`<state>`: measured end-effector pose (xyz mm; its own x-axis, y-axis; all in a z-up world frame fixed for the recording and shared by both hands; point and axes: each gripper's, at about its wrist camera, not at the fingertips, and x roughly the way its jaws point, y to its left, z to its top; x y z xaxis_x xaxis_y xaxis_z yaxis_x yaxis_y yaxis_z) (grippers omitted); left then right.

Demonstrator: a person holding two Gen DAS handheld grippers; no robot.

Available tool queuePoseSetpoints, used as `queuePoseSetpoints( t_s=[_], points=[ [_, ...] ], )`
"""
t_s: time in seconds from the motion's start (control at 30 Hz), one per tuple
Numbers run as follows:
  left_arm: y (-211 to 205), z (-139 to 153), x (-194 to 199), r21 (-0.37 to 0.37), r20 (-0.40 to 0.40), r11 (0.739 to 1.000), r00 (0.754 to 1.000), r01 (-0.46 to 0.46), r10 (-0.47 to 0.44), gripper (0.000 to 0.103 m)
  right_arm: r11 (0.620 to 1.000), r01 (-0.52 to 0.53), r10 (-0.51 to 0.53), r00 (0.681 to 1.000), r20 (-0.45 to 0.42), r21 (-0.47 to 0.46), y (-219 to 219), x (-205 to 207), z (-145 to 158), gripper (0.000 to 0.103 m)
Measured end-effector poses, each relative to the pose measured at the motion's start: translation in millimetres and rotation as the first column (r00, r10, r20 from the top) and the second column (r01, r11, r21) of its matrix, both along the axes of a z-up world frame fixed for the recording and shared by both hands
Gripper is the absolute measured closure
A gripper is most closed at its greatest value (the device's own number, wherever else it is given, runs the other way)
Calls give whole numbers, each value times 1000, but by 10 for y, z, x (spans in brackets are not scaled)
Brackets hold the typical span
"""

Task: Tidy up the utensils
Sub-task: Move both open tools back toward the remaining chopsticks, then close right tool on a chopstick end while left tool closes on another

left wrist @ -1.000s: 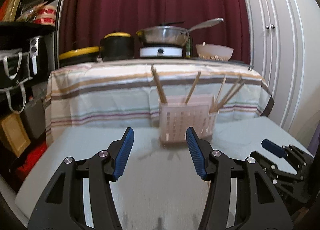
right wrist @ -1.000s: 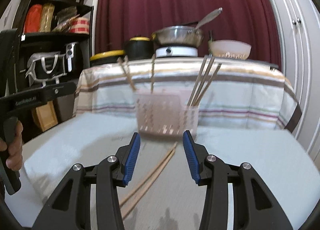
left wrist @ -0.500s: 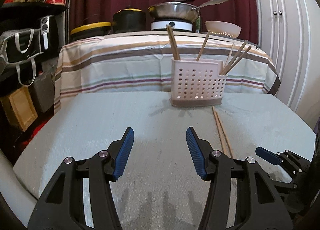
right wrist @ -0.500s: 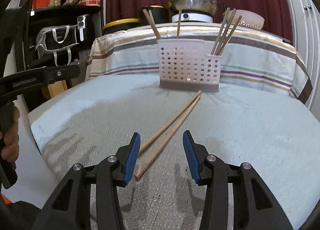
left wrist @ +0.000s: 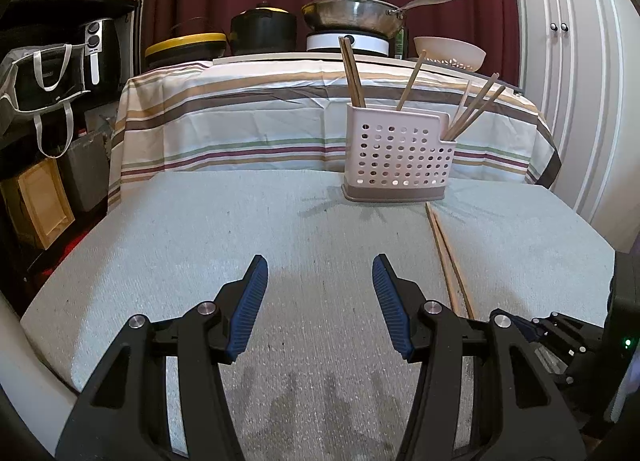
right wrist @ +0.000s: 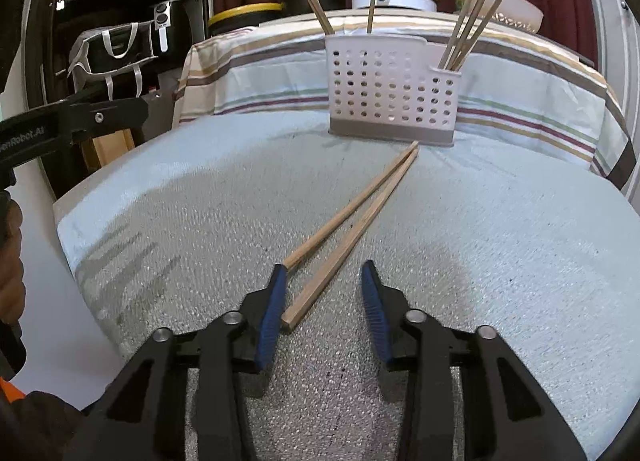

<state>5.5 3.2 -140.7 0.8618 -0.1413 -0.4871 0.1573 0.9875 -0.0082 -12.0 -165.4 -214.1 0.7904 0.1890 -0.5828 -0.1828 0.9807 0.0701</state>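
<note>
A white perforated utensil holder (left wrist: 398, 155) stands at the table's far side with several wooden chopsticks upright in it; it also shows in the right wrist view (right wrist: 392, 95). Two loose wooden chopsticks (right wrist: 352, 221) lie on the table in front of it, also seen in the left wrist view (left wrist: 448, 257). My right gripper (right wrist: 324, 273) is open, low over the table, with the near ends of the loose chopsticks between its jaws. My left gripper (left wrist: 318, 265) is open and empty above the table, left of the loose chopsticks.
The grey-padded table (left wrist: 180, 245) has a rounded front edge. Behind it a striped-cloth counter (left wrist: 240, 117) carries pots, a pan (left wrist: 352, 17) and a bowl. Dark shelves with bags (left wrist: 44, 81) stand at left; white cabinet doors (left wrist: 568, 81) at right.
Both grippers have pulled back from the holder and dropped toward the table. The right gripper has come down around the near ends of the loose chopsticks.
</note>
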Motion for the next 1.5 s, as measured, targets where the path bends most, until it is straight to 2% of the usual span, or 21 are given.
queuePoseSetpoints(
  t_s=[0.2, 0.7, 1.13, 1.5],
  points=[
    [-23, -17, 6, -2, -11, 1000, 1000, 1, -1, 50, 999, 34, -34, 999, -18, 6, -101, 7, -1, 87],
    [-298, -72, 5, -6, -35, 998, 998, 56, -56, 50, 992, 124, -123, 992, -21, 14, -448, -15, 6, 94],
    [-982, -375, 31, 8, -104, 979, 974, 202, -201, 51, 983, 184, -184, 983, -6, 17, -842, -94, -23, 95],
    [-1232, -635, 174, 26, -168, 972, 959, 235, -227, 66, 980, 194, -195, 981, 16, 33, -1012, -120, -38, 95]
  ],
)
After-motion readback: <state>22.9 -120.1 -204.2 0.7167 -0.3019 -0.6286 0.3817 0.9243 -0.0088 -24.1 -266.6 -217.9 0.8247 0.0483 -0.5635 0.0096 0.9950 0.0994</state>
